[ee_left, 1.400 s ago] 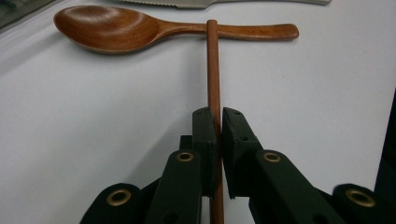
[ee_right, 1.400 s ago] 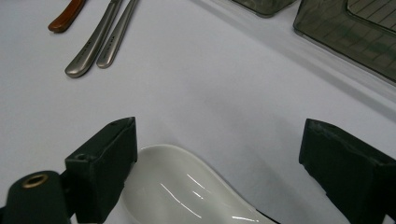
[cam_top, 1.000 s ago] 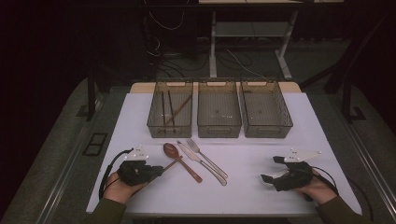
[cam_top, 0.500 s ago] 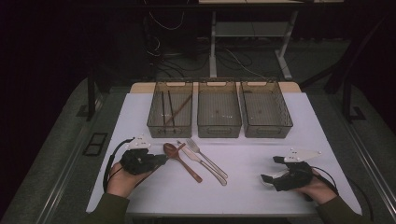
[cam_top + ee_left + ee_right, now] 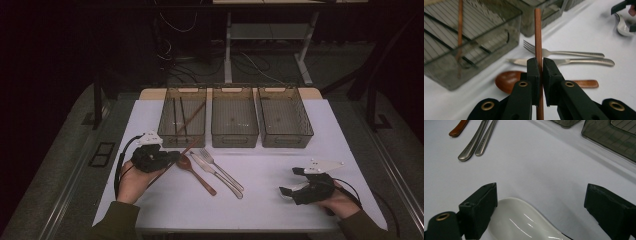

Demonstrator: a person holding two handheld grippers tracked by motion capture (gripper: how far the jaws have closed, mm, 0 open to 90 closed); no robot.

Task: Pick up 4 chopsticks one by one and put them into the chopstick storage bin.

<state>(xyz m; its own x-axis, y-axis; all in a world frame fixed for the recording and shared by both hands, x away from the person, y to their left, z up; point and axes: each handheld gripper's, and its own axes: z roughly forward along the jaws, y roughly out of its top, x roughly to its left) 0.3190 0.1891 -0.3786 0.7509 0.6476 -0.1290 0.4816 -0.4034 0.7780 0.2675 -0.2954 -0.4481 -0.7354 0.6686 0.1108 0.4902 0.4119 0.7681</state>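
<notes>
1. The left gripper (image 5: 539,72) had its two black jaws clamped on a slim reddish-brown wooden chopstick (image 5: 538,32), which ran up between them and pointed toward the bins.
2. In the high view the same chopstick (image 5: 186,149) slanted from the left gripper (image 5: 170,157) up toward the near wall of the left smoky-grey plastic bin (image 5: 182,139), where other dark sticks (image 5: 180,117) already lay.
3. Just beside it on the white table (image 5: 260,195) rested a brown wooden spoon (image 5: 197,175), a steel fork (image 5: 220,167) and a steel knife (image 5: 215,174), untouched.
4. The right gripper (image 5: 541,205) was spread wide, its jaws standing either side of a glossy white ceramic spoon (image 5: 524,222) without pinching it.
5. The step in hand seemed to be carrying the chopstick to the left bin; next it would need lifting over the rim, lining up with the sticks inside, then releasing.
</notes>
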